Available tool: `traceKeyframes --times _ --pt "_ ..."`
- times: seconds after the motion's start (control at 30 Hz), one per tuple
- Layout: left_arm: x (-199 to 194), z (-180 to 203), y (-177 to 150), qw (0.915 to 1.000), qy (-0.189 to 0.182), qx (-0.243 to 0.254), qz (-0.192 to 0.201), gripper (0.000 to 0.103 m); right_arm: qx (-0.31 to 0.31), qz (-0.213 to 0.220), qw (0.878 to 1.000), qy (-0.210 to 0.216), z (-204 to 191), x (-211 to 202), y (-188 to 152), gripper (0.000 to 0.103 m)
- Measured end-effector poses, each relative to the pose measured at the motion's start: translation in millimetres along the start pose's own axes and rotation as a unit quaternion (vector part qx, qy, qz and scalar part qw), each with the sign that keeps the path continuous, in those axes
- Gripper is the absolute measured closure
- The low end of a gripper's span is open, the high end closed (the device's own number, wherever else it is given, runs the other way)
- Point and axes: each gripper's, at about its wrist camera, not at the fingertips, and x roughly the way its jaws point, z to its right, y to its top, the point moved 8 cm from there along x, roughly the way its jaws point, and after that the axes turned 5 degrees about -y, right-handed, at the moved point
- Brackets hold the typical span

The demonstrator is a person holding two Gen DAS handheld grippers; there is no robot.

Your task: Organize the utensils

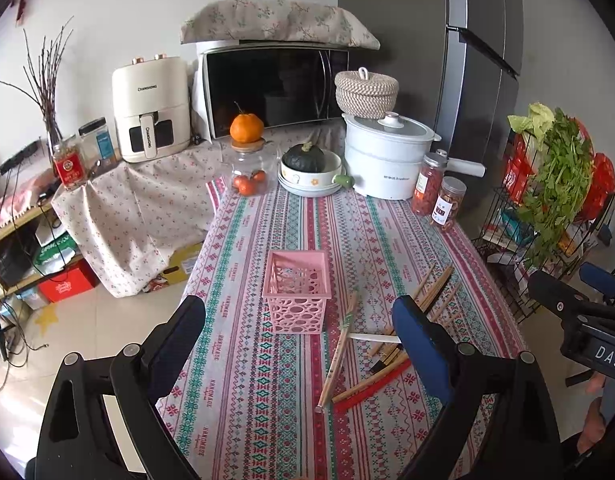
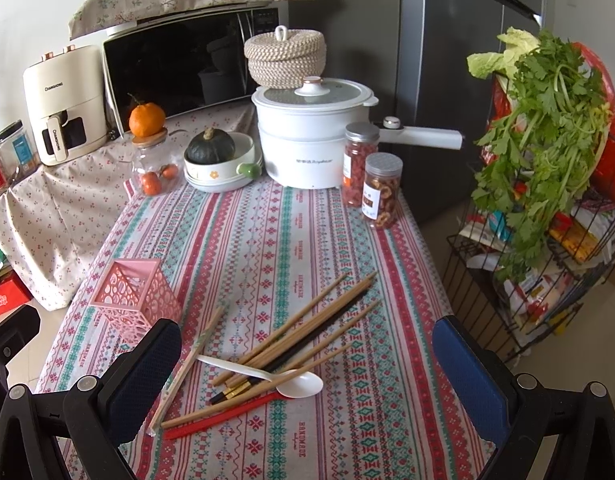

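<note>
A pink perforated basket stands upright and empty on the patterned tablecloth; it also shows in the right wrist view. To its right lies a loose pile of several wooden chopsticks, a black pair, a red chopstick and a white plastic spoon. The pile also shows in the left wrist view. My left gripper is open and empty above the table, just before the basket. My right gripper is open and empty above the pile.
At the table's far end stand a white electric pot, two snack jars, a bowl with a green squash and a glass jar with an orange on top. A wire rack with greens stands right of the table.
</note>
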Motion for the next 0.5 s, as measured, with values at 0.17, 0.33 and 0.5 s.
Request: traceKeyframes --times 0.17,0.33,0.5 --pt "-0.5 -0.2 -0.9 1.0000 0.000 0.001 0.001 0.007 0.000 0.000 1.000 0.000 0.5 -0.5 0.0 0.000" --pt "-1.3 -0.8 -0.6 1.0000 0.001 0.000 0.002 0.007 0.000 0.000 1.000 0.001 0.7 -0.4 -0.2 0.000" --pt "-3.7 -3.7 1.5 1.0000 0.003 0.000 0.005 0.007 0.002 0.003 1.000 0.000 1.1 -2.0 1.6 0.000"
